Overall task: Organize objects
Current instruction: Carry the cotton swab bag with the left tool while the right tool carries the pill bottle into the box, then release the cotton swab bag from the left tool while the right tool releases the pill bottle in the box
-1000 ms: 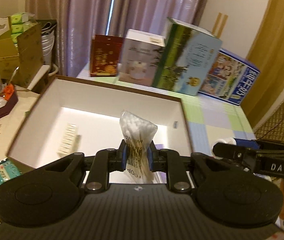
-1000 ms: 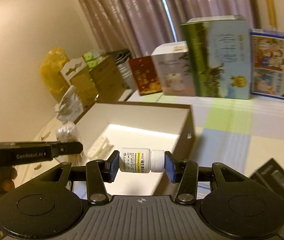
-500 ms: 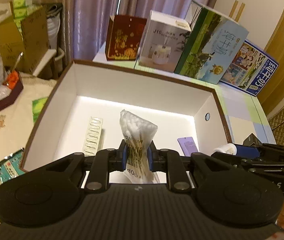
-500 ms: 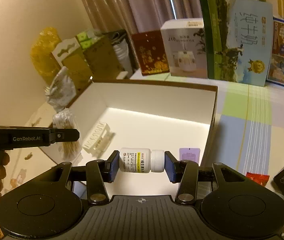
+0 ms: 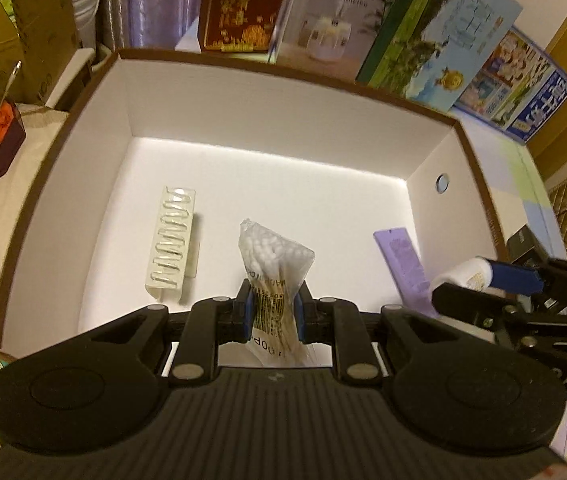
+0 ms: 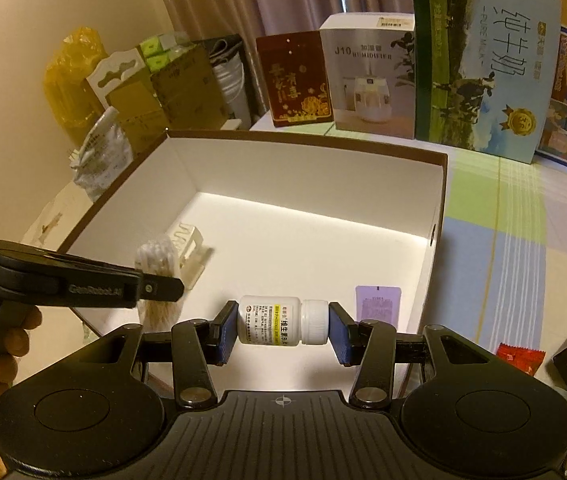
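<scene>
Fingers of both grippers are clamped on cargo above the open box [image 5: 95, 92], left gripper [image 5: 271, 312] pinching the swab bag [image 5: 273, 264] mid-length, right gripper [image 6: 282, 326] gripping the pill bottle [image 6: 275, 326] end to end, apparently ready for lowering inside.

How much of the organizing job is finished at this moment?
Partly done. The box already holds a clear tray and a purple card. In hand: the left claw grips a bag of cotton swabs over the box, and the right claw grips a white bottle. Left: releasing both, plus a red packet beside the box.
</scene>
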Available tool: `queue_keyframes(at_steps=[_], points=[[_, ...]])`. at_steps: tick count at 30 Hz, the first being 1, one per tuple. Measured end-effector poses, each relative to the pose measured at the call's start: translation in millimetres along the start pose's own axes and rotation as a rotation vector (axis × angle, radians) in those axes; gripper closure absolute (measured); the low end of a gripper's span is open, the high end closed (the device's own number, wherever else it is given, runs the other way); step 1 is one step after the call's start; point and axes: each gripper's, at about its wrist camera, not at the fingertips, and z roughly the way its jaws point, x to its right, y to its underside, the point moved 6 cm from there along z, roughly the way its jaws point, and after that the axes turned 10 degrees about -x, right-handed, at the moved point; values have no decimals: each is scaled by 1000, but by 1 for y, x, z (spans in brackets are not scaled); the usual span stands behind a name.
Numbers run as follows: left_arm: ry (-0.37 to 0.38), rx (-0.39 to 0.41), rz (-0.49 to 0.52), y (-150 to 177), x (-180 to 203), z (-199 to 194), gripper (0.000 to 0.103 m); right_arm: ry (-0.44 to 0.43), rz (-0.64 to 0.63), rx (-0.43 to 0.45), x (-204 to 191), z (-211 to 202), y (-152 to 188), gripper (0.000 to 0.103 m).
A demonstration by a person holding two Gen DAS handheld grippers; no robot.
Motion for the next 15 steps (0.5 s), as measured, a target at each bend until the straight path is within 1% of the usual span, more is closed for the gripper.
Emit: queue_keyframes(at_steps=[5,8,10,12,15], points=[[-33,-60,15,0,-2,18,86,11,-5,-14,1,4,-1,59],[-54,-76,25,0,-4,22,83,16,-14,-24,1,7,-2,59],[-54,-76,33,0,-5,21,75,22,-20,-29,1,9,-2,59],[-53,-69,37,-1,-5,18,60,25,-23,-35,1,11,-2,59],[-67,-47,58,-3,-6,12,54,30,-26,-48,1,15,-2,59]])
